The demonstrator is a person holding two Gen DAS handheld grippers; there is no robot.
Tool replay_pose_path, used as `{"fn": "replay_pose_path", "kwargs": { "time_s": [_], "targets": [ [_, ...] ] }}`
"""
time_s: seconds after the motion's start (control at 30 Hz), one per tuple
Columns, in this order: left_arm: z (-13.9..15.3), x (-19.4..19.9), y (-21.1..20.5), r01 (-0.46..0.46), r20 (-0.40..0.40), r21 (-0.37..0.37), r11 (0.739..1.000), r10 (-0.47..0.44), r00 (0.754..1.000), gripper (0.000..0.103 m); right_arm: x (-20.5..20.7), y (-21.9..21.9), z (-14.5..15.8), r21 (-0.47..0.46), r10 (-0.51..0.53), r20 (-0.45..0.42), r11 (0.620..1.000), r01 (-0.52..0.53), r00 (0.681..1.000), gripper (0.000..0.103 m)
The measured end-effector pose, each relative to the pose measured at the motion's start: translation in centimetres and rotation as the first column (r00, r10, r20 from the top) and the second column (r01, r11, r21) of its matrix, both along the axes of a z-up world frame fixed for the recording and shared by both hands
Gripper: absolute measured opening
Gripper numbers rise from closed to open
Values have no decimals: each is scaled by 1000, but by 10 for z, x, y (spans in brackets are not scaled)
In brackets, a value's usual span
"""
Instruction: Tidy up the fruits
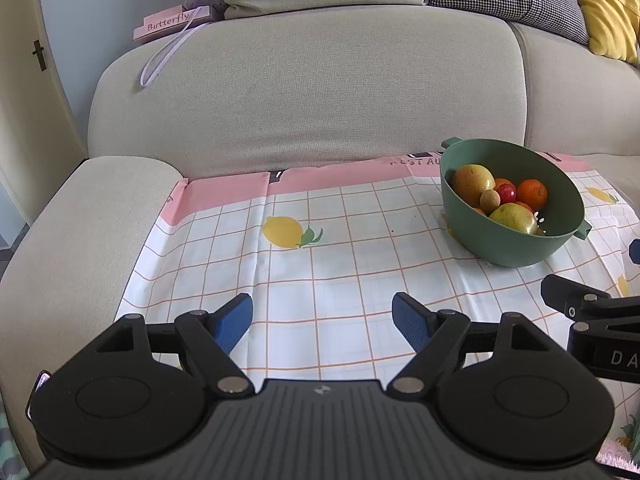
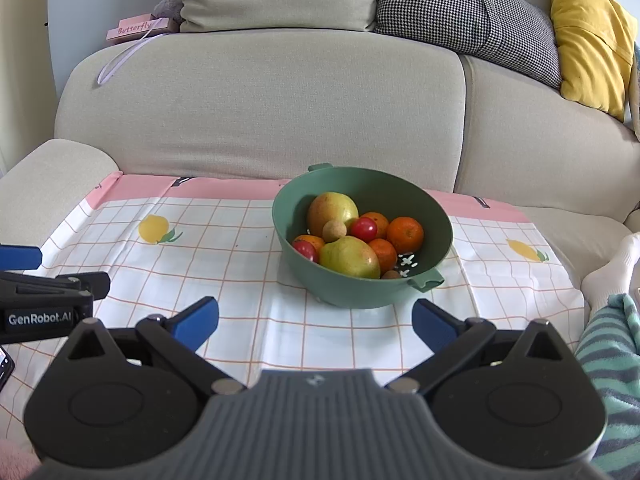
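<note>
- Facing a green bowl [image 2: 362, 240] on a checked, lemon-printed cloth [image 2: 240, 280] spread over a beige sofa [image 2: 260, 112]; bowl seated right of centre, just beyond the right tool [image 2: 316, 322].
- Holding nothing: right tool spread wide, blue pads [image 2: 196, 322] well apart; left tool [image 1: 322, 322] likewise wide apart and empty, over bare cloth left of the bowl.
- Piled inside: two large yellow-green fruits blushed red [image 2: 349, 257], probably the heaviest, firm and smooth; best pinched across the middle, where the rounded body is widest.
- Dimpled orange tangerines [image 2: 405, 234], light, skin likely giving a little under pressure; moderate squeeze advised.
- Glossy red tomatoes [image 2: 363, 229], small, slick and easily crushed; gentlest grip, apt to roll.
- Matte tan ball-like fruit [image 2: 334, 230], dry-looking, probably hard.
- Bowl itself stiff plastic with side handles and drain holes in its wall; likely to slide on the soft, creased cloth if nudged.
</note>
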State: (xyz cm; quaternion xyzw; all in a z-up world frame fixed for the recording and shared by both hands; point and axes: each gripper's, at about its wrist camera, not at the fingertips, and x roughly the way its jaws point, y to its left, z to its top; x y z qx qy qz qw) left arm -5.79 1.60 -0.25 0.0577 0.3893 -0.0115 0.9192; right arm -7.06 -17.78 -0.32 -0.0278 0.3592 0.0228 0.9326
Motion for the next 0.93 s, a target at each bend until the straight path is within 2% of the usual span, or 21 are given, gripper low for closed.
{"fn": "replay_pose_path", "kwargs": {
  "time_s": [0.53, 0.93],
  "targets": [
    [0, 1, 1, -17, -23, -30, 999, 16, 1000, 93, -1, 1, -5, 4, 3, -17, 1000, -3, 1000, 99],
    [4, -3, 0, -18, 6, -32, 999, 18, 1000, 93, 0, 1, -6, 4, 3, -22, 1000, -3, 1000, 99]
  ]
}}
